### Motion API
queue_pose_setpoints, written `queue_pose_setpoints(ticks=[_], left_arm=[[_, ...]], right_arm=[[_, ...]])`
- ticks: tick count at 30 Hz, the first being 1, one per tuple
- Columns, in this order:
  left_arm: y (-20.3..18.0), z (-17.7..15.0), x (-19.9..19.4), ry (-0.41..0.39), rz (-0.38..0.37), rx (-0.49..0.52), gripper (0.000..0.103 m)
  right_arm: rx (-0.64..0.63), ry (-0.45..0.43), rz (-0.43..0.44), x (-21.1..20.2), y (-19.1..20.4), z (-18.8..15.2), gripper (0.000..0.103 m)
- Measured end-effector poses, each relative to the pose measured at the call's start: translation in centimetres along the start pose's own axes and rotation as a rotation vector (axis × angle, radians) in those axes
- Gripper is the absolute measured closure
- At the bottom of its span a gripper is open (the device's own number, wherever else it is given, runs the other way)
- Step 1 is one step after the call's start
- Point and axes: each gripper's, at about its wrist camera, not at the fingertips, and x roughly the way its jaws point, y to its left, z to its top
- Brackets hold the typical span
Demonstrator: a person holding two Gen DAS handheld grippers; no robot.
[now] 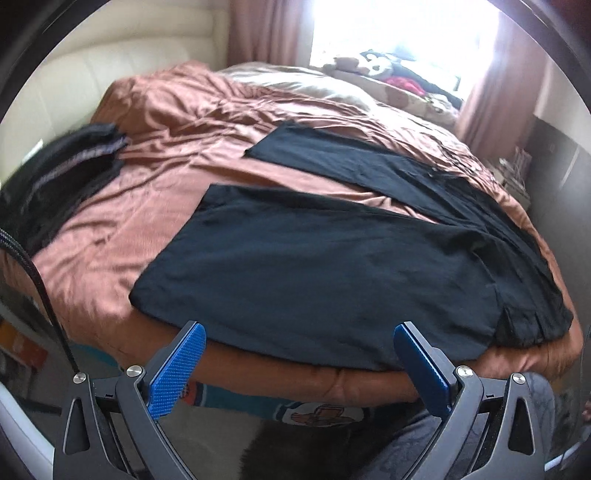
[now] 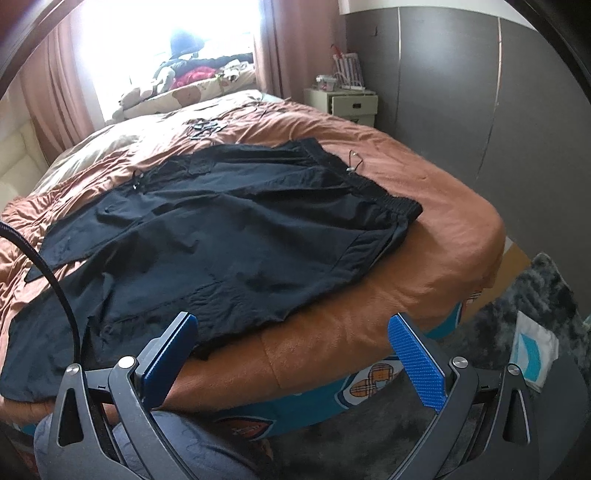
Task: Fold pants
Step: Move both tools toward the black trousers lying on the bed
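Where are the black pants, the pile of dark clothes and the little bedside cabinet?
black pants [image 1: 314, 266]: left wrist view, near leg.
pile of dark clothes [image 1: 55, 184]: left wrist view, its top.
bedside cabinet [image 2: 351, 103]: right wrist view, its front.

Daylight only; source is the curtained window [image 1: 388, 33] behind the bed, blown out to pure white in both views. Glare bleeds over the pink curtains [image 1: 266, 33] and washes the stuffed toys on the sill [image 2: 177, 70] into near silhouette.

Rust-brown satin bedspread [image 1: 184, 122] shows soft sheen on its creases. Black fabric pants [image 2: 221, 229] read very dark, folds barely resolved.

Left wrist view: motion blur at the left edge; the dark folded clothing pile [image 1: 62, 173] is smeared.

Strong fisheye bend throughout; bed edge curves, black vignette rings the corners. Underside of bed and floor dim, in shadow.

Blue textured pads of the left tool [image 1: 299, 365] and right tool [image 2: 291, 354] are evenly lit.
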Motion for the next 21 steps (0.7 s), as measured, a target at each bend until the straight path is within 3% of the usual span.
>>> queue_pose_setpoints(ticks=[10, 16, 21], left_arm=[[4.5, -0.3, 2.1, 0.037, 0.057, -0.142, 0.002], [6.2, -0.7, 4.2, 0.094, 0.075, -0.208, 0.022], [7.9, -1.0, 6.1, 0.135, 0.053, -0.292, 0.030]], right_arm=[[0.042, 0.014, 0.045, 4.0, -3.3, 0.9, 0.000], [0.051, 0.043, 0.046, 6.1, -3.9, 0.9, 0.008], [0.075, 0.061, 0.045, 7.4, -4.6, 1.0, 0.011]])
